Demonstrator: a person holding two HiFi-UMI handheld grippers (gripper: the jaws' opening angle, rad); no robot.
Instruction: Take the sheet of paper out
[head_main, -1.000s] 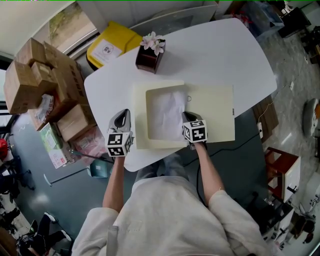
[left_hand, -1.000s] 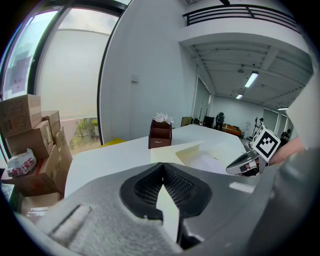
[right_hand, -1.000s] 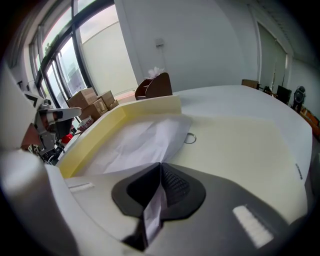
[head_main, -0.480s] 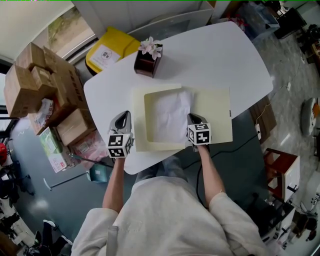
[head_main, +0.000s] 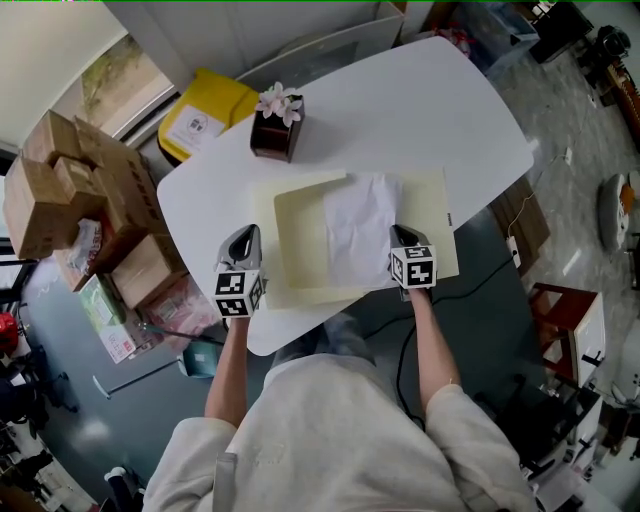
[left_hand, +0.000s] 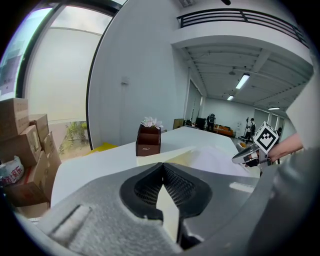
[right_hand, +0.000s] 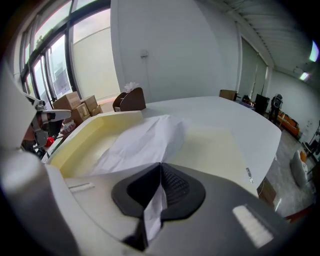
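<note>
A shallow cream paper box (head_main: 298, 240) lies open on the white table (head_main: 440, 110), its lid (head_main: 428, 210) flat to the right. A crumpled white sheet of paper (head_main: 362, 225) lies half in the box and half over its right edge. My right gripper (head_main: 399, 240) is shut on the sheet's near corner; in the right gripper view the sheet (right_hand: 142, 142) runs from the jaws (right_hand: 157, 186) out over the box (right_hand: 82, 142). My left gripper (head_main: 243, 240) is shut on the box's near left rim, seen as a cream strip (left_hand: 169, 212) between the jaws.
A dark tissue box (head_main: 272, 132) with white flowers stands at the table's far left. Cardboard boxes (head_main: 70, 180) and a yellow bin (head_main: 200, 110) sit on the floor to the left. The table's near edge runs just under both grippers.
My right gripper has moved right with the sheet, dragging it out over the box's right edge onto the lid. The left gripper has stayed on the box rim.
</note>
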